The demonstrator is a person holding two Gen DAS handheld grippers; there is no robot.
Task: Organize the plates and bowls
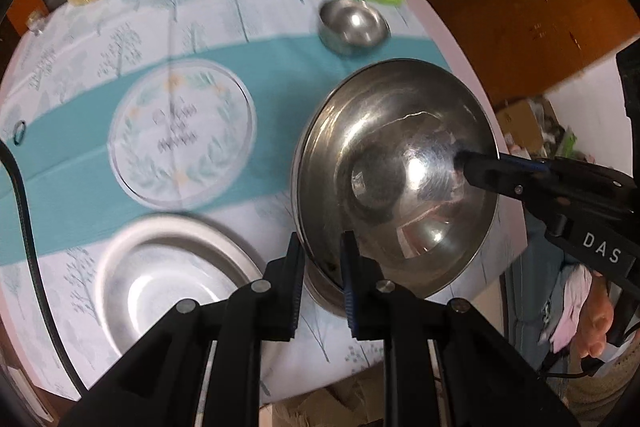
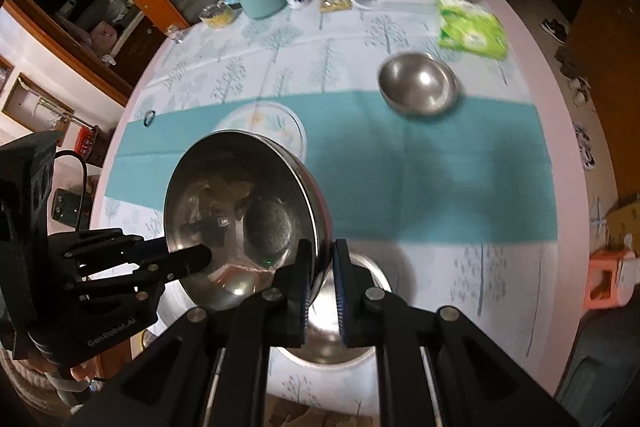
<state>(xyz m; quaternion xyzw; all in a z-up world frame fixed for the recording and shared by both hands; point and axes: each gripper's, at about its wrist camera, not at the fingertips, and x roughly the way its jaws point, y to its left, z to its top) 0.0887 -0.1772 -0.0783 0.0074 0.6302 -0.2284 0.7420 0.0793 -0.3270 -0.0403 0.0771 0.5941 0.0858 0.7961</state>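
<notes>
while both left tongs (image 1: 322, 269) and right tongs (image 2: 320, 277) clamp opposite rims, the steel bowl (image 1: 394, 179) tilts.

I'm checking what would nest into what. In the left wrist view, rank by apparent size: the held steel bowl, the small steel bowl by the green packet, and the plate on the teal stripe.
1. Held steel bowl, though nearness inflates it.
2. Plate.
3. Small steel bowl, farthest away.
</notes>
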